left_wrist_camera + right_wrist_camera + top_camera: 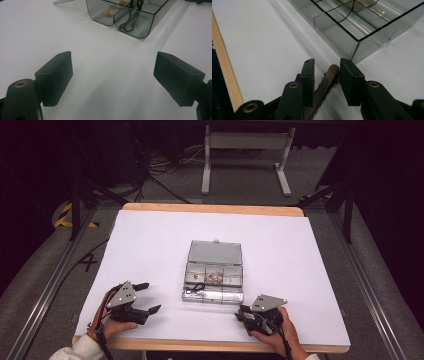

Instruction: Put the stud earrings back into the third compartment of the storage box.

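At the lower right of the high view the right gripper (243, 316) rests on the white table (150, 235); in its own view a dark brown wavy hair clip (325, 86) lies between the narrowly parted jaws, touching the right one, though a firm pinch cannot be confirmed. At the lower left, the left gripper (147, 297) stands with jaws spread wide over bare surface. Beyond, at centre frame, the clear compartment box (214, 292) sits lid open, holding small trinkets (215, 277).
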### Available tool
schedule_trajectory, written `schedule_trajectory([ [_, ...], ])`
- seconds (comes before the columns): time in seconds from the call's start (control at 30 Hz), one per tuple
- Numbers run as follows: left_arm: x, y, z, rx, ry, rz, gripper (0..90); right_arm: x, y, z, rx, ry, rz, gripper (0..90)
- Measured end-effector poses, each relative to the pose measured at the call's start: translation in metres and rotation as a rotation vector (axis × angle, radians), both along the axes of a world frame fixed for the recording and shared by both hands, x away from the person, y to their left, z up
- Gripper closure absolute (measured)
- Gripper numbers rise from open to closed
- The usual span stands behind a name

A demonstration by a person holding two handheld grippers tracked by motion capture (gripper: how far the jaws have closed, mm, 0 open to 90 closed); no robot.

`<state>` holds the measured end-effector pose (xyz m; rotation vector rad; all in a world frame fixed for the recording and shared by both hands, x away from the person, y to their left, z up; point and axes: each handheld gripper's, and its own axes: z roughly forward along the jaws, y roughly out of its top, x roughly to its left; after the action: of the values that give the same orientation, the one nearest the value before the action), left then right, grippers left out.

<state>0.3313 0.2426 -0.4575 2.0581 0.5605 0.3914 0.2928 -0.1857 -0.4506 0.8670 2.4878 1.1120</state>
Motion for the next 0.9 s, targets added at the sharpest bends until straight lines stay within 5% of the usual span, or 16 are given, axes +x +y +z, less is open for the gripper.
schedule_trajectory([
  [0.13,0.001,0.002,0.0,-0.018,0.004,0.003,16.4,0.001,-0.001,0.0,0.004,0.0,-0.002,78.1],
  [0.9,0.002,0.002,0.0,-0.009,0.01,-0.003,16.3,-0.005,-0.005,0.013,0.054,-0.023,0.08,78.7],
])
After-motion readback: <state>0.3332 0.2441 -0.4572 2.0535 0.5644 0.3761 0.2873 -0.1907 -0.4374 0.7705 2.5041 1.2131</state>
